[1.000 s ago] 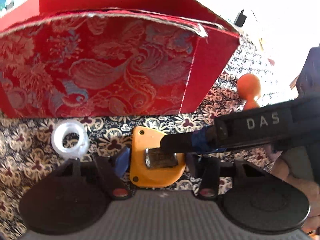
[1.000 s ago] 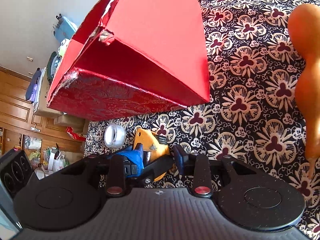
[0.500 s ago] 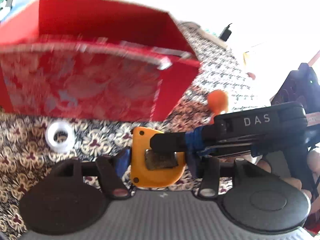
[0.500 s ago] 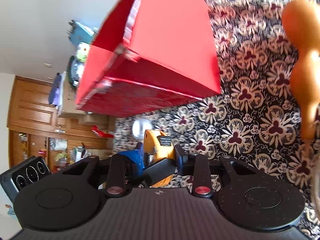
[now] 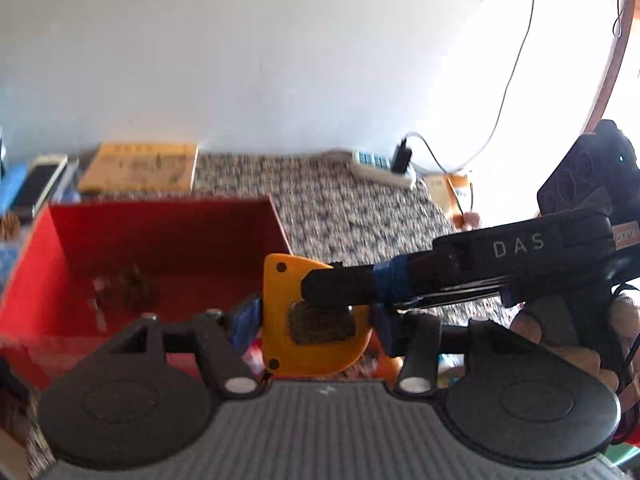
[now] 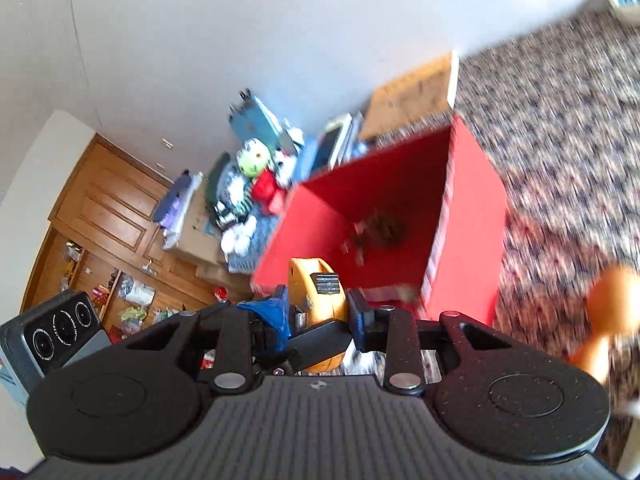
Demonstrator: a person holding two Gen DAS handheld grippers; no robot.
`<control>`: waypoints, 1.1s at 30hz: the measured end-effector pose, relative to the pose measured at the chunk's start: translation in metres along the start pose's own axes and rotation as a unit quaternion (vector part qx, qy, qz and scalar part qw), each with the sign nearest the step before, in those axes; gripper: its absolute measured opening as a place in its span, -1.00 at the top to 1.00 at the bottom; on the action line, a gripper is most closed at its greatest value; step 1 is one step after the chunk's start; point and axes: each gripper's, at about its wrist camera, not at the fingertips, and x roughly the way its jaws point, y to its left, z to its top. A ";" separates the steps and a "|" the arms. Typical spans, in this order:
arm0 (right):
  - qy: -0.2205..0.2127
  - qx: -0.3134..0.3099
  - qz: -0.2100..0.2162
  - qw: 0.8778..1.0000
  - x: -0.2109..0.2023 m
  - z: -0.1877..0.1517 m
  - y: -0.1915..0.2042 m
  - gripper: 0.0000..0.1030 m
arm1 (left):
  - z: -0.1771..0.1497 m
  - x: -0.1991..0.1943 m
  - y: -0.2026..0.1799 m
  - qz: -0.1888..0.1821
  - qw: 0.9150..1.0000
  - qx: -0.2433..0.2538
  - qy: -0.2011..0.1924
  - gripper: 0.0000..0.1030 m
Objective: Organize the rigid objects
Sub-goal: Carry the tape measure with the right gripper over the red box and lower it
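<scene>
Above the near rim of the red box [image 5: 168,236], the yellow tape measure [image 5: 316,320] is hanging in the air, w/ both grippers pinching it. The left gripper [image 5: 316,324] is squeezing it side to side, blue pads tight on its flat faces at 9 and 3 o'clock. The right gripper [image 6: 320,312] is coming in from 3 o'clock in the left view, its black finger [image 5: 340,290] lying across the case's front, also clamped on the case. In the right view the box is sitting at 12 o'clock past the tape, open top showing a dark pinecone-like lump [image 6: 380,228] on its floor. An orange gourd-shaped object [image 6: 604,312], blurred, is lying on the patterned cloth [image 6: 560,128] at 3 o'clock, well apart from the box.
</scene>
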 end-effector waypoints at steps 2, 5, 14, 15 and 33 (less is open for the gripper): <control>-0.009 -0.010 -0.002 1.000 0.011 0.016 0.005 0.73 | 0.017 0.002 0.010 -0.001 1.000 0.009 -0.005 0.03; -0.011 -0.019 -0.021 1.000 0.034 0.039 0.008 0.73 | 0.037 0.016 0.030 -0.008 1.000 0.022 0.005 0.03; 0.037 0.018 -0.092 0.995 0.113 0.072 -0.013 0.74 | 0.051 0.088 0.108 -0.052 0.994 -0.009 0.096 0.03; 0.043 0.029 -0.098 0.994 0.121 0.074 -0.018 0.73 | 0.049 0.096 0.116 -0.055 0.993 -0.017 0.107 0.03; 0.097 -0.002 -0.204 0.974 0.205 0.081 -0.034 0.82 | 0.045 0.165 0.168 0.000 0.971 -0.070 0.229 0.10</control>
